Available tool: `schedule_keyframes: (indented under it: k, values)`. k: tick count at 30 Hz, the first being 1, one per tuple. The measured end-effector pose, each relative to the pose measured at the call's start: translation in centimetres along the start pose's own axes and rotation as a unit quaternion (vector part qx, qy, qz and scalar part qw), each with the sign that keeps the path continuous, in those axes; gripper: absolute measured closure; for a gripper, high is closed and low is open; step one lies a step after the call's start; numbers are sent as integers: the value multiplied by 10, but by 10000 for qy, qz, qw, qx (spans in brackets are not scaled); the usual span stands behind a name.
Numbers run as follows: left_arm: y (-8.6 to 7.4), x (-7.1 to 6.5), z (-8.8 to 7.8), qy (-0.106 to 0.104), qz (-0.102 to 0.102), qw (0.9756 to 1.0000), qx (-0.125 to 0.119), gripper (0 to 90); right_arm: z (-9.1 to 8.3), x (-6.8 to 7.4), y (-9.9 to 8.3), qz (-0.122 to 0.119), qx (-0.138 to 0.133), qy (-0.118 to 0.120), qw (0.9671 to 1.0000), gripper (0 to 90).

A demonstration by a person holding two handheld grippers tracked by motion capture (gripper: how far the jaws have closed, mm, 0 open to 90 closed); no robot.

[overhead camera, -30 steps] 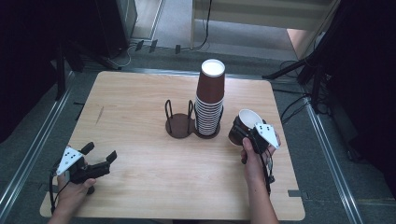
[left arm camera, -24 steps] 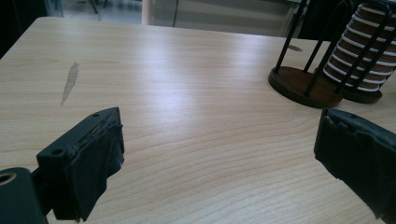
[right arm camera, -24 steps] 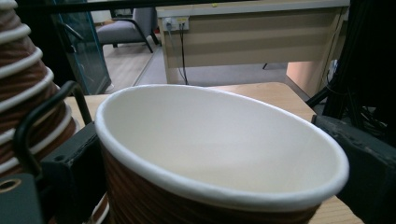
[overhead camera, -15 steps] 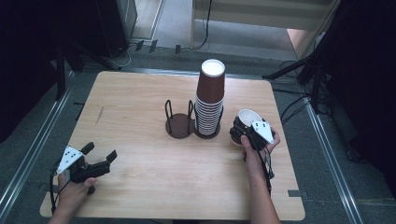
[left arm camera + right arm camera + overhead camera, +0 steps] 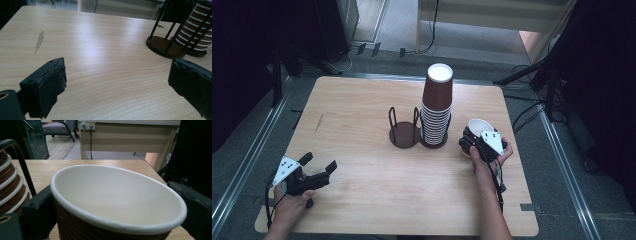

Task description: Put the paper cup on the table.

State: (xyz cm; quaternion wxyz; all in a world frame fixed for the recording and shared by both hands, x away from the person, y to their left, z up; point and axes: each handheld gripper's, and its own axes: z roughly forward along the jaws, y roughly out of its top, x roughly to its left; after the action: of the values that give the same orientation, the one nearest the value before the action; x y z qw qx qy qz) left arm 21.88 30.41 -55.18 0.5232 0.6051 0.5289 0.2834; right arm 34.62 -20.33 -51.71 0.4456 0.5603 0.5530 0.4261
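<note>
Dim surroundings, soft glare on the table (image 5: 105, 50), close jaws blurred.

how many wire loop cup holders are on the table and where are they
2, joined side by side at the table's middle: the left holder stands empty, the right holder has the upside-down cup stack in it.

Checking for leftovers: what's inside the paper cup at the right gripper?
The paper cup between the right gripper jaws shows a bare white inside with nothing in it; its near wall hides part of the bottom.
</note>
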Motion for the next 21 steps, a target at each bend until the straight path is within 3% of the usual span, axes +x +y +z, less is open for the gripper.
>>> schedule_keyframes:
  k: [6, 13, 21]
  values:
    - [0, 0, 0, 4, -10, 10000, 5, 21, -2, -3, 0, 120, 22, 130, 9998, 17]
    - [0, 0, 0, 0, -10, 10000, 15, 21, -6, -5, 4, 445, -24, 296, 9986, 0]
    - [0, 1, 0, -45, -51, 10000, -8, 21, -18, -5, 11, 364, -304, 367, 9982, 0]
